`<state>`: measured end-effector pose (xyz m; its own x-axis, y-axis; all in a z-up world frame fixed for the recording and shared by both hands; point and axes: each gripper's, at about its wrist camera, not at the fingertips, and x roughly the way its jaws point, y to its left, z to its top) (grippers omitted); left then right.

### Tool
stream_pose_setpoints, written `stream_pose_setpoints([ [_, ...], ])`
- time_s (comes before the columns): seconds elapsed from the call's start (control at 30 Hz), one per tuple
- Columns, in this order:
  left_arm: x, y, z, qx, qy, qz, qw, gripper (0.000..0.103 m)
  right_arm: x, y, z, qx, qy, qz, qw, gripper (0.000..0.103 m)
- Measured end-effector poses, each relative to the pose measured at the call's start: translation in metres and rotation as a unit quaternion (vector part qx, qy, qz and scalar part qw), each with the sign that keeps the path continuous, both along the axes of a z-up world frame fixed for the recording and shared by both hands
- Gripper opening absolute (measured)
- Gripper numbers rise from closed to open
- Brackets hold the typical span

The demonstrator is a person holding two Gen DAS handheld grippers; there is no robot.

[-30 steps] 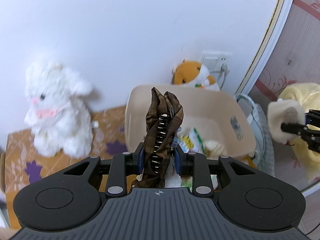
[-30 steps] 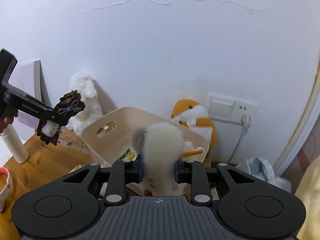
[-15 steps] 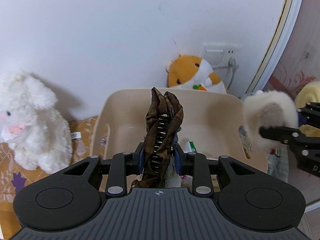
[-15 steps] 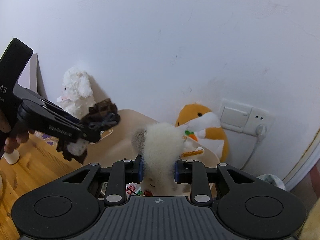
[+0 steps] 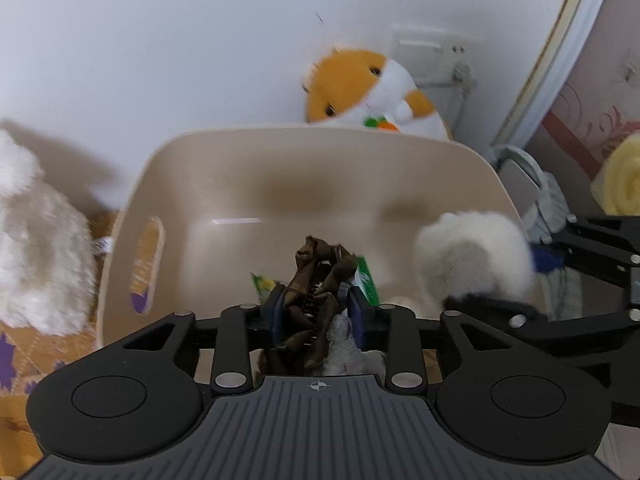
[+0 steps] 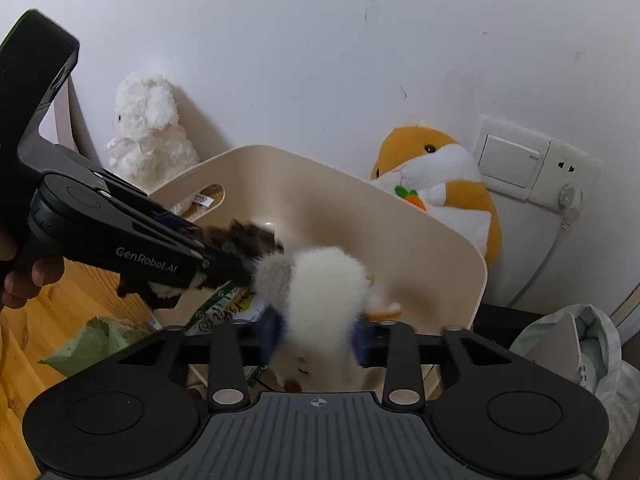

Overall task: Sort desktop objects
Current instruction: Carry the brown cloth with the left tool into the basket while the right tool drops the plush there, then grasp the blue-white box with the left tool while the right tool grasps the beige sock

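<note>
Both grippers were over the beige bin [image 5: 320, 168], a smooth plastic tub with rounded corners and a slot handle in its side. The left gripper [image 5: 316, 300] had its jaws opening around the brown plaid hair clip [image 5: 316, 272], crumpled fabric with a toothed clasp; the item was between the fingers, contact unclear. The right gripper [image 6: 316, 328] was also opening, with the white fluffy toy [image 6: 320, 288] between its pads, soft long pile with a grey patch.

Snack packets [image 6: 224, 308] with green print lay at the bin bottom, under both items. The two grippers were close together, nearly touching inside the bin mouth.

Around it: an orange-and-white hamster plush [image 6: 436, 184] behind the bin against the wall, a white lamb plush [image 6: 148, 132] to its left, a wall socket [image 6: 532, 164] with plugged cable, a green packet [image 6: 92, 344] on the wooden desk [image 6: 24, 344].
</note>
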<state>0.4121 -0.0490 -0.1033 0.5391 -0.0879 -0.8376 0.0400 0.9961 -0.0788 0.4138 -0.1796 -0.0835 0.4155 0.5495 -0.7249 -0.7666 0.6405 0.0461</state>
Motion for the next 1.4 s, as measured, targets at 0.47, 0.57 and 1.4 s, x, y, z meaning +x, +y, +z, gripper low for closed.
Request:
stream_pose_setpoints([
  [0.47, -0.036, 0.019, 0.027, -0.003, -0.035, 0.020, 0.9992, 0.078, -0.029, -0.012, 0.029, 0.030, -0.044, -0.011, 0.999, 0.097],
  [0.57, -0.053, 0.030, 0.035, -0.013, -0.038, 0.017, 0.9990, 0.080, -0.042, -0.020, 0.039, 0.037, -0.049, -0.016, 0.998, 0.100],
  [1.4, -0.176, 0.047, -0.014, 0.014, 0.041, -0.070, 0.9966, 0.082, -0.144, -0.087, -0.005, 0.002, -0.008, -0.059, 0.998, 0.103],
])
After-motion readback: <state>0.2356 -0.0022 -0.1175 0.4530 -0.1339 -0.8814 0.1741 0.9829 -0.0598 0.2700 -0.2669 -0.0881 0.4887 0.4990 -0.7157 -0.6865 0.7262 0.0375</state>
